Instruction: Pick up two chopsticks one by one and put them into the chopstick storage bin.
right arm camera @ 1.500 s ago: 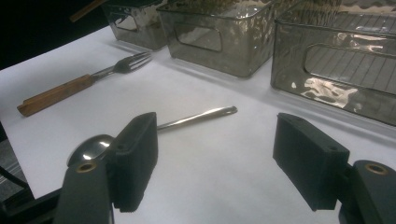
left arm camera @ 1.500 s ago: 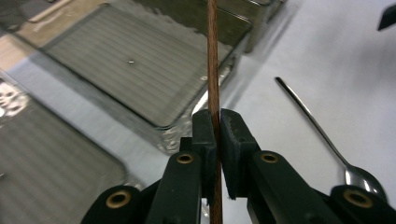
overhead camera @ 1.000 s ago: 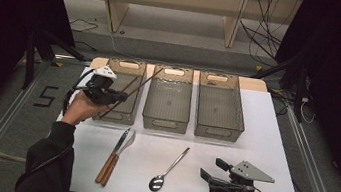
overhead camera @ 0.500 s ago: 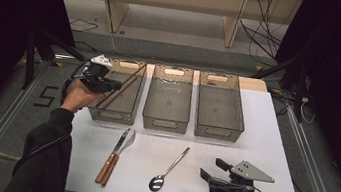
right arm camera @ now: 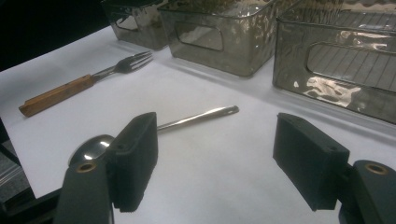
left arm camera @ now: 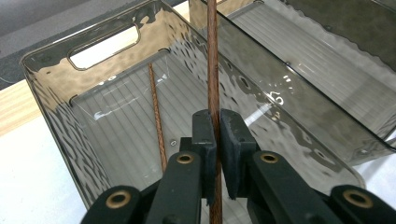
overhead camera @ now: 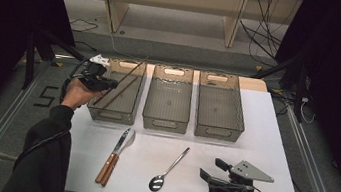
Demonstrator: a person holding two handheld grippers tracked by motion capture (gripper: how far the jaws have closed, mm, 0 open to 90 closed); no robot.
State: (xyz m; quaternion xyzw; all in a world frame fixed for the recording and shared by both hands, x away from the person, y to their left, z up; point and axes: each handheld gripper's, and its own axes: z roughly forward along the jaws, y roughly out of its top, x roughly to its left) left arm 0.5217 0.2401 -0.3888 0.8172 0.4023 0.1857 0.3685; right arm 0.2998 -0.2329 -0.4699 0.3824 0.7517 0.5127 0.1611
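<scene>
- Your left tool (left arm camera: 214,140) pinches one chopstick (left arm camera: 213,70) above the left bin (overhead camera: 105,112); another chopstick (left arm camera: 156,116) already lies inside.
- Knife (overhead camera: 113,154), fork (right arm camera: 79,81) and spoon (overhead camera: 170,168) likely wait on the tabletop (overhead camera: 273,141).
- Your right tool (right arm camera: 215,158) is spread, empty.

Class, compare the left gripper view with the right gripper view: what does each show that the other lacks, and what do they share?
Left gripper view: the left tool shut on a wooden chopstick, and a second chopstick lying in the left bin. Right gripper view: the open right tool, a spoon and a wooden-handled fork. Shared: that bin, the middle bin and the white table.
</scene>
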